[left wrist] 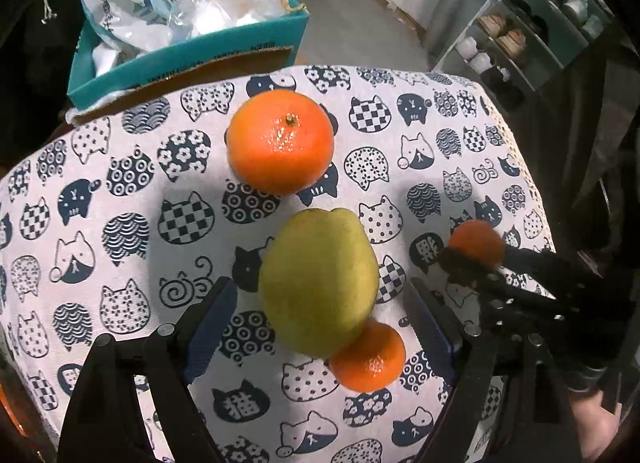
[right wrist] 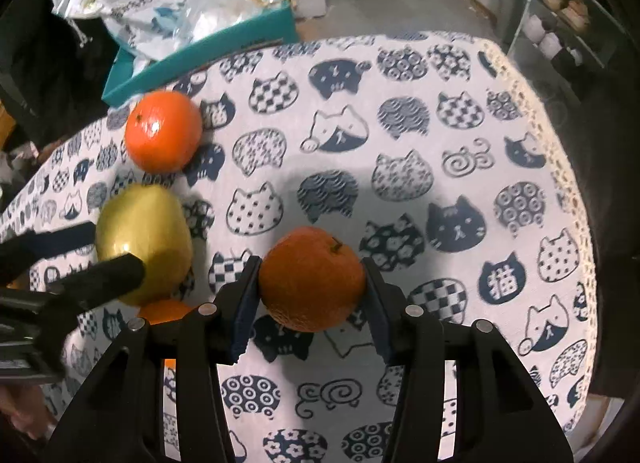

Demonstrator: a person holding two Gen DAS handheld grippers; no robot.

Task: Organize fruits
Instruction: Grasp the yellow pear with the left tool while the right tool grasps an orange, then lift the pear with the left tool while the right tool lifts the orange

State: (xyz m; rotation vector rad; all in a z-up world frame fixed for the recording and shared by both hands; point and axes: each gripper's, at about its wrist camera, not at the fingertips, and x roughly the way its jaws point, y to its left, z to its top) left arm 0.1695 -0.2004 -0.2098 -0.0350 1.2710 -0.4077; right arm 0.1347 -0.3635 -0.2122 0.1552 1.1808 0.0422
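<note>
Four fruits lay on the cat-print surface (left wrist: 120,183). Right tool (right wrist: 312,283) was clamped on an orange (right wrist: 312,279), both pads pressed to its sides, the fruit low over the cloth. Left tool (left wrist: 320,315) stood partly open, holding nothing, its fingers (left wrist: 212,323) on either side of the pear (left wrist: 318,283) without touching it. Large orange (left wrist: 280,141) sat just beyond the pear; a small orange (left wrist: 370,359) touched the pear's near side. Teal box (left wrist: 180,59) with bags stood behind the surface.
</note>
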